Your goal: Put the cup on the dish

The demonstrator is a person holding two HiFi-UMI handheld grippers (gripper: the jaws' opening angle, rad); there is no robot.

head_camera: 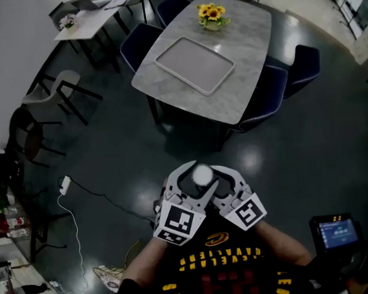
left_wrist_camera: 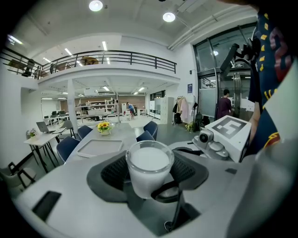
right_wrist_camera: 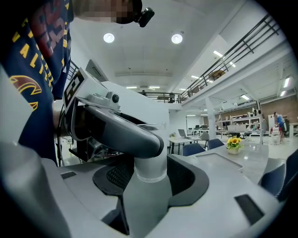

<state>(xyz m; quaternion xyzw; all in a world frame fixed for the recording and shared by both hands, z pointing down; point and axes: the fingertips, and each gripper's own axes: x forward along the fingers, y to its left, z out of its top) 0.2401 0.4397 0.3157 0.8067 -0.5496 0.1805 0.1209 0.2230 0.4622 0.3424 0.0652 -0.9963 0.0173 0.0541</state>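
Hovering close to the person's chest at the lower middle of the head view, the left gripper (left_wrist_camera: 150, 180) is clenching its fingers (left_wrist_camera: 113, 173) on the cup (head_camera: 201, 174) — a clear tumbler holding something white, standing upright in the air between the dark ribbed pads. The right gripper (right_wrist_camera: 151, 181) is facing it from the other side. Its fingers (right_wrist_camera: 188, 179) are standing wide and released, with the lower part of the same cup between them. In the right gripper view, one finger of the left gripper is crossing in front of the cup's top.

In the head view the two marker cubes (head_camera: 177, 222) are sitting side by side just below the cup. The person's dark jersey (head_camera: 221, 279) with yellow lettering is filling the bottom edge. A small lit screen (head_camera: 336, 232) is glowing at lower right. On the dark floor (head_camera: 109, 161) at the left of the frame, a white cable (head_camera: 73, 220) is trailing from a plug.

Farther off, in the upper middle of the frame, a grey marble desk (head_camera: 252, 38) is carrying the dish (head_camera: 195, 64) — a shallow rectangular tray, well apart from the cup. A pot of yellow flowers (head_camera: 212, 15) is sitting near the desk's far end. Dark blue chairs (head_camera: 140, 42) are standing around the desk.
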